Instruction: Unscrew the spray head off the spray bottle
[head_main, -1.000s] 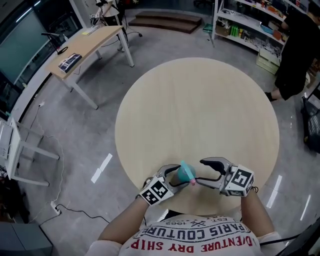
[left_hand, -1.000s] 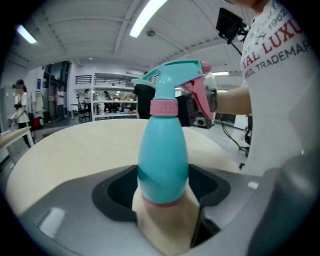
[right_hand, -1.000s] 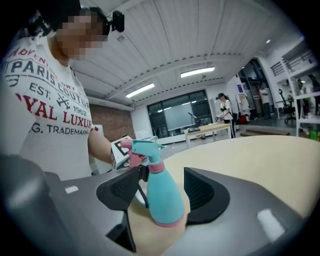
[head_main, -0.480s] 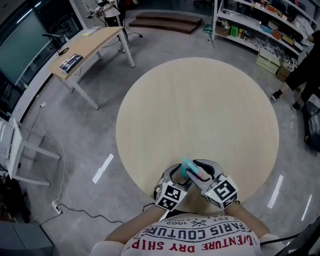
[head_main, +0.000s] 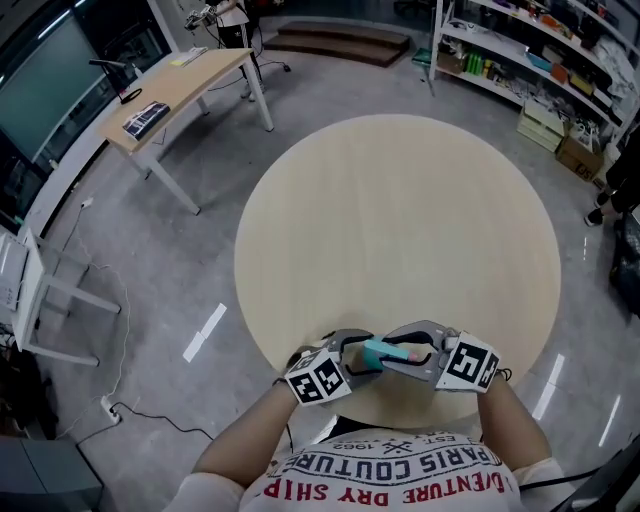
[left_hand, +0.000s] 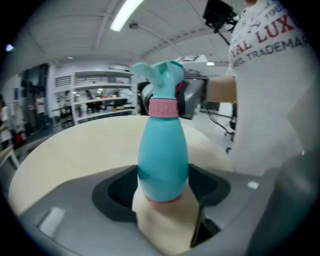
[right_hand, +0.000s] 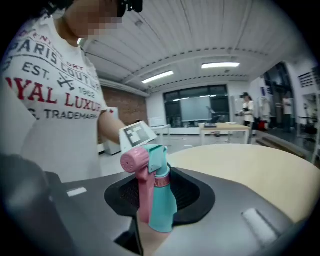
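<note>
Spray bottle (head_main: 381, 350) lies level at the lower middle of the head view, over the near rim of the round tabletop (head_main: 400, 220), between the left tool (head_main: 352, 356) and the right tool (head_main: 418, 352). In the left gripper view, the left tool's jaws stand wide, clamped on the base of the teal body at frame centre. In the right gripper view, the right tool's jaws have just been closing and press on the spray head (right_hand: 152, 185), its pink nozzle toward the upper left.
</note>
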